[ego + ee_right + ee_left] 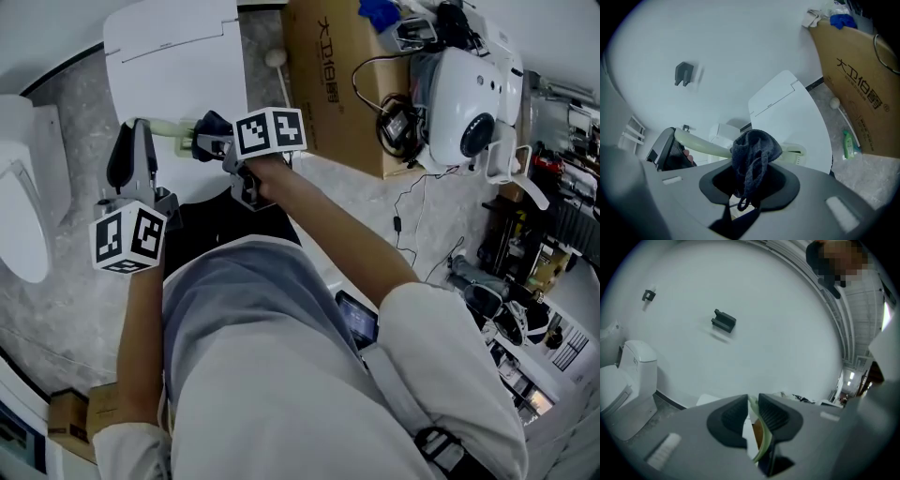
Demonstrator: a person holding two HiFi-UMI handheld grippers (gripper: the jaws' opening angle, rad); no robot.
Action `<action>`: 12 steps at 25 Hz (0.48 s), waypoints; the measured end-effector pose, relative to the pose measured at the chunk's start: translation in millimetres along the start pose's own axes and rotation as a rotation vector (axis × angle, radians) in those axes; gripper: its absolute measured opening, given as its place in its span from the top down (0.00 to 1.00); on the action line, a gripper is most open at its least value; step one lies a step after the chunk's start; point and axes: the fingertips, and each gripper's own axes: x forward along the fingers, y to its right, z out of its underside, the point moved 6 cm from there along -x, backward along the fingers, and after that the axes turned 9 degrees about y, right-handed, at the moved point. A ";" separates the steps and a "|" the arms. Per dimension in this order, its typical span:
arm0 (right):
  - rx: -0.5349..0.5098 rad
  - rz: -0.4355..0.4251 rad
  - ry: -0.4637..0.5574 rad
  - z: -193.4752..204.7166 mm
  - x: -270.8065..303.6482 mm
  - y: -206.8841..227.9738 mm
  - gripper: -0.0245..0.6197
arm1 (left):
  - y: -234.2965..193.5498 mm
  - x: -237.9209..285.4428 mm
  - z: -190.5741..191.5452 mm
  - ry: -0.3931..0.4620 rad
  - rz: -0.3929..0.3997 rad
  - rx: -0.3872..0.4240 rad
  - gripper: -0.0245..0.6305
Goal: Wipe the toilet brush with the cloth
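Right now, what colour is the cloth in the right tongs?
The cloth is dark navy-grey, clearest in the right gripper view.

A bathroom mock-up inside a lab or workshop: a white toilet (631, 377) stands on speckled grey floor (56, 319), while a cardboard box (328, 84), tangled cables (396, 120) and equipment racks (562, 216) crowd the floor's right edge.
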 end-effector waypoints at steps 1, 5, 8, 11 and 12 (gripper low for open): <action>0.000 0.002 0.005 0.0 -2.0 -2.1 0.80 | 0.5 -0.2 0.3 0.001 0.001 -0.003 0.96; -0.010 -0.002 0.021 -2.8 -7.2 -11.6 0.80 | -0.4 1.4 0.3 -0.001 0.007 -0.009 0.96; -0.029 -0.007 0.025 -5.0 -10.8 -19.9 0.80 | -2.2 0.2 -0.4 -0.001 0.010 -0.009 0.96; -0.040 -0.008 0.027 -6.1 -13.5 -28.4 0.80 | -3.9 -1.4 -1.7 -0.001 0.009 -0.013 0.96; -0.042 -0.010 0.028 -6.3 -14.5 -31.1 0.80 | -4.2 -1.7 -2.0 0.001 0.011 -0.016 0.96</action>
